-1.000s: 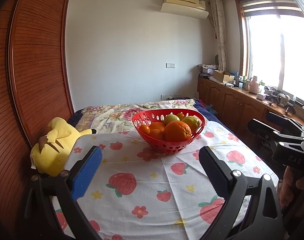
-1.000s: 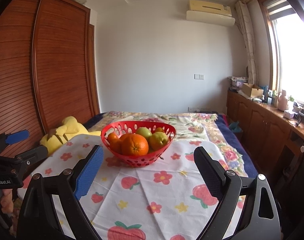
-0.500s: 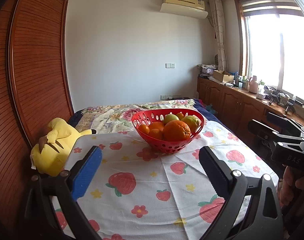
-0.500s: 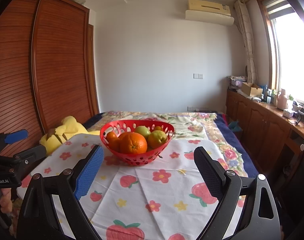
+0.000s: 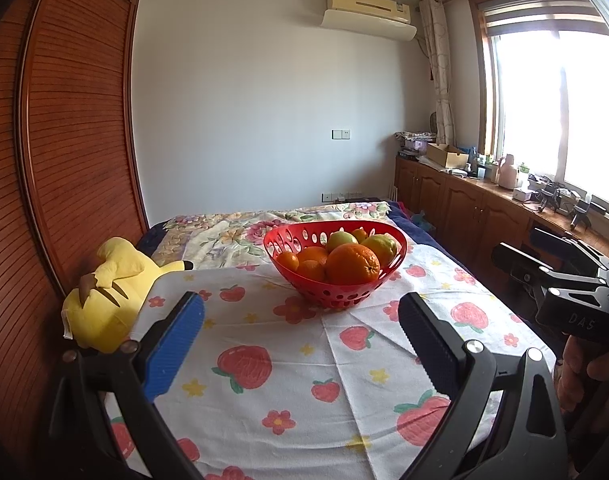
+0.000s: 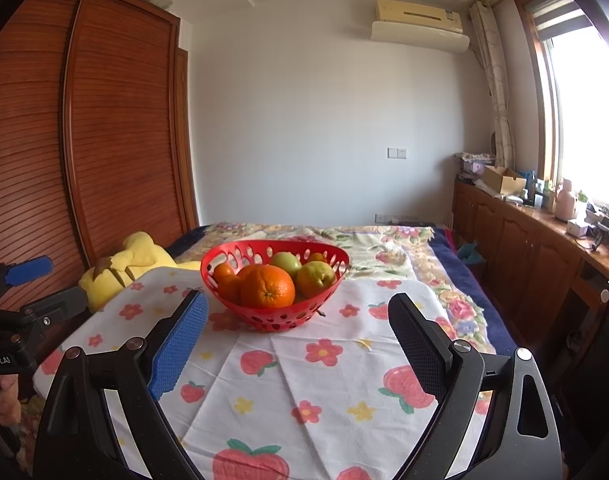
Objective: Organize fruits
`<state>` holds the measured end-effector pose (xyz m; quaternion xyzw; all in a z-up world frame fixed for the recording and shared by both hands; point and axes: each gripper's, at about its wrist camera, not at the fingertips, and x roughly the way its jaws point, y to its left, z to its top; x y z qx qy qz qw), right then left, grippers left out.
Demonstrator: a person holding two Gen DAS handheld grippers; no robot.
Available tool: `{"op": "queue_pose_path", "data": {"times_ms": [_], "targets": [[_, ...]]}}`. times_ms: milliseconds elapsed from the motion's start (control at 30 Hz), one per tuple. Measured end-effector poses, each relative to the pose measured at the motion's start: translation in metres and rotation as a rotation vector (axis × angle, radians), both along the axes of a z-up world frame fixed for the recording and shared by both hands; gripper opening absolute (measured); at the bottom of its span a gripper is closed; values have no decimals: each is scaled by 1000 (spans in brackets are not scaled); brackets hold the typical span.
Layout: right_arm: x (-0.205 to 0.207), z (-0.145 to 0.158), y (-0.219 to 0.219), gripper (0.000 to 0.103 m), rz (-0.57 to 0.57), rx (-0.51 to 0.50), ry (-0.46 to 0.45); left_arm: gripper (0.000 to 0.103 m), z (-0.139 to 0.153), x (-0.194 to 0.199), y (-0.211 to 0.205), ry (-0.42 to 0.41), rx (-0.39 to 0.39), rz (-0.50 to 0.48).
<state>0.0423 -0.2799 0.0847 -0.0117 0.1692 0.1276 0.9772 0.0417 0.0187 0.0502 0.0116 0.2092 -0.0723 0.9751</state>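
Note:
A red perforated basket [image 5: 368,294] stands on the strawberry-print cloth [image 5: 288,360], holding a large orange [image 5: 352,264], small oranges [image 5: 288,261], a green apple [image 5: 340,240] and a yellow-green fruit [image 5: 380,246]. My left gripper [image 5: 300,340] is open and empty, short of the basket. In the right wrist view the basket [image 6: 280,316] and large orange [image 6: 267,286] sit ahead of my right gripper [image 6: 298,340], which is open and empty.
A yellow plush toy [image 5: 108,296] lies at the cloth's left edge by the wooden wardrobe [image 5: 56,160]. Wooden cabinets [image 5: 464,204] with clutter run along the right under the window. A floral bedspread [image 5: 232,232] lies beyond the basket.
Both grippers have barely shifted; the basket sits a touch more to the left in both views. Both stay open and empty.

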Motion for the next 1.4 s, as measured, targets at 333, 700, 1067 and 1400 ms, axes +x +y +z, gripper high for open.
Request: {"op": "queue_pose_path", "data": {"times_ms": [333,700,1067,1400], "targets": [[0,0,0,93,-2,-1,-2,98,3,-3,0,-9,-3,-1],[-1,1,-3,93,-5,2,-6,98,5,-5,-1,-15,-4,-3],[-2,2,-4,93,-5,3,-7,98,6,-5,-1,-16,-4,-4],[-2,2,-4,93,-5,1,-8,98,9,-6,-1,-18,-4,-5]]}}
